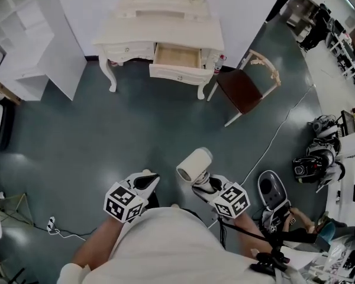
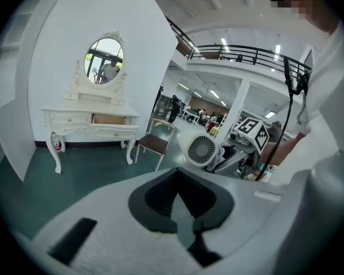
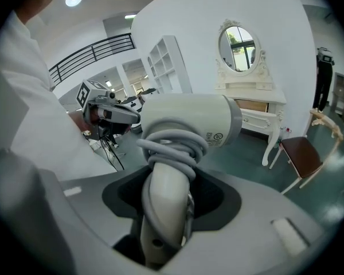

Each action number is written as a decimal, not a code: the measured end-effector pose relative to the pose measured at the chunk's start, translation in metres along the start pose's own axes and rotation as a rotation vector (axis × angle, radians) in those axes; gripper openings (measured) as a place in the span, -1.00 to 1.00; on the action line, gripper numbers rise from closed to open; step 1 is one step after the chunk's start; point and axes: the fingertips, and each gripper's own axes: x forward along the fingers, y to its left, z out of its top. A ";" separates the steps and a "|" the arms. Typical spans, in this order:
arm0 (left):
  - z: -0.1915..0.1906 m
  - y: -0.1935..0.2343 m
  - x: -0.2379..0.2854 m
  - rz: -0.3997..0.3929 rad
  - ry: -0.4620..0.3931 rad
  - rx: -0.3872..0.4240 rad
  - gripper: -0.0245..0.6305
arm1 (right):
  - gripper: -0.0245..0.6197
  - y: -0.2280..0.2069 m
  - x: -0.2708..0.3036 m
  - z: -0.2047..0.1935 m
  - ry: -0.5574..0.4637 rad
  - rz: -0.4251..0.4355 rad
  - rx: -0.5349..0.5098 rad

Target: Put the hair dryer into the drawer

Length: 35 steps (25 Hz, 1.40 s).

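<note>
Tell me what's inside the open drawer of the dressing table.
The drawer shows only its bare wooden bottom; its back part is hidden under the dressing table top.

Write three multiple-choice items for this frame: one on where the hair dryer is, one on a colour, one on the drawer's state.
1. Where is the hair dryer?
A) in a basket
B) on a bed
C) in the right gripper

2. What colour is the seat of the chair?
A) dark red-brown
B) bright yellow
C) blue

3. How is the drawer of the dressing table?
A) shut
B) pulled open
C) taken out altogether

Answers:
1 C: the right gripper's jaws clamp the hair dryer's handle.
2 A: the head view shows a dark red-brown seat.
3 B: the drawer sticks out of the table front with its inside showing.
</note>
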 end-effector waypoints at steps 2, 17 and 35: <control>0.019 0.020 0.000 -0.025 -0.008 0.022 -0.92 | -0.28 -0.009 0.010 0.022 -0.005 -0.022 0.004; 0.060 0.178 -0.030 -0.072 -0.010 0.001 -0.92 | -0.28 -0.043 0.112 0.145 0.009 -0.083 0.018; 0.152 0.275 0.040 -0.014 0.013 0.008 -0.92 | -0.28 -0.174 0.160 0.230 0.017 -0.047 -0.010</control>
